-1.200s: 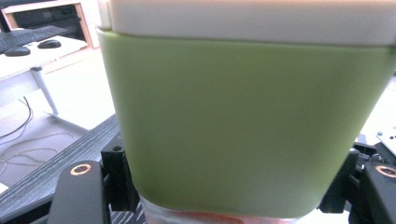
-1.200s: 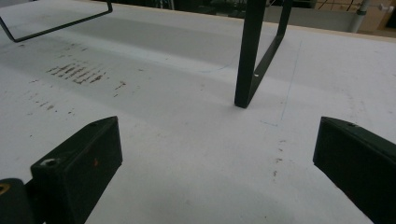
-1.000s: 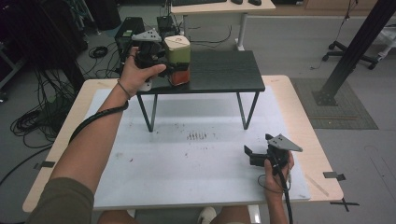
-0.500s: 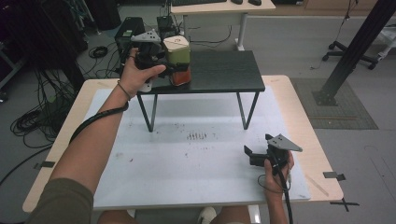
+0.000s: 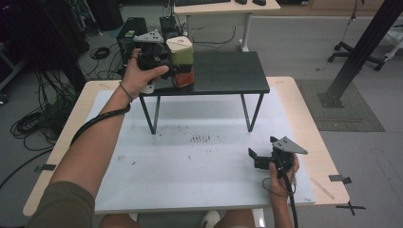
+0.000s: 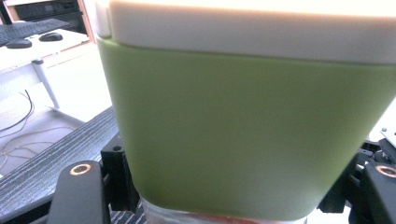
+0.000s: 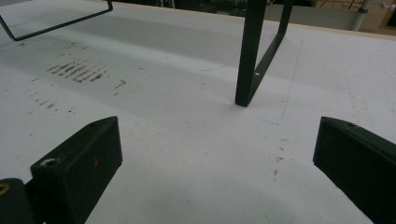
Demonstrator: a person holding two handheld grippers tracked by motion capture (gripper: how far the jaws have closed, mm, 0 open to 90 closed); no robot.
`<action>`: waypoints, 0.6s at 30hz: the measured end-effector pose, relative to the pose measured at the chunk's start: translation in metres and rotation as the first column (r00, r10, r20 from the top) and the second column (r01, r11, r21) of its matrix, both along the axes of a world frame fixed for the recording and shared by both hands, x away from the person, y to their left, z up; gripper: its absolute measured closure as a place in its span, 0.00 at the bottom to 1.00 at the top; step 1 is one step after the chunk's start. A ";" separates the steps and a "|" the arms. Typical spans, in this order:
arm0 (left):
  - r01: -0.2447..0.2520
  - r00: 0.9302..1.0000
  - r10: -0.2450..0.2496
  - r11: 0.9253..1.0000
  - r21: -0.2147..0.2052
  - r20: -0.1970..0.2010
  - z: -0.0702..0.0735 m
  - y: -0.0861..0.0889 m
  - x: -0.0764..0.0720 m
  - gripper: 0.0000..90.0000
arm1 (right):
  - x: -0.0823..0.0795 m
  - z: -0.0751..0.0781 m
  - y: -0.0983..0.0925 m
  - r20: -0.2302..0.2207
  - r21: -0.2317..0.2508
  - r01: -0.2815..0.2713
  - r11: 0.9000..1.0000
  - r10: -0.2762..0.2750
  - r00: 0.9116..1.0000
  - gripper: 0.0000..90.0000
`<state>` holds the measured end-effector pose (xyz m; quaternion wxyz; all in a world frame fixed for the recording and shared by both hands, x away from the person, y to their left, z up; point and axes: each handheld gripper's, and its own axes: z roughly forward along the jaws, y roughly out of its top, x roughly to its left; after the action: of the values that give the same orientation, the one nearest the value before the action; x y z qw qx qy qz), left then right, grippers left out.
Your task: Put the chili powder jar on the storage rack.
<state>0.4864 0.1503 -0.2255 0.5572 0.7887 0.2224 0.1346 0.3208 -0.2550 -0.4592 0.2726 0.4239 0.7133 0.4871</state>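
In the left gripper view, the green square container with a cream lid is cut off at the top and right edges, and blurred. It hides the left hand-held gripper, so whether its jaws touch the walls is unclear.

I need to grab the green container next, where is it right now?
In the high view, the green container with its cream lid sits at the left end of the small black table, between the jaws of the left tool.
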 end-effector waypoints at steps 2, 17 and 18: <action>0.003 1.000 -0.003 1.000 0.004 0.000 0.000 0.000 0.000 0.31 | 0.000 0.000 0.000 0.001 -0.001 0.000 1.000 0.000 1.000 0.01; 0.005 1.000 -0.005 1.000 0.002 0.002 0.000 0.000 0.001 0.31 | 0.000 0.000 0.000 -0.002 -0.005 -0.002 1.000 0.002 1.000 0.01; 0.004 1.000 -0.004 1.000 0.000 0.001 0.000 0.000 0.001 0.31 | 0.000 0.000 0.000 -0.002 -0.005 -0.002 1.000 0.002 1.000 0.01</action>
<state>0.4870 0.1506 -0.2256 0.5576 0.7890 0.2208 0.1338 0.3209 -0.2545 -0.4592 0.2726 0.4230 0.7151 0.4852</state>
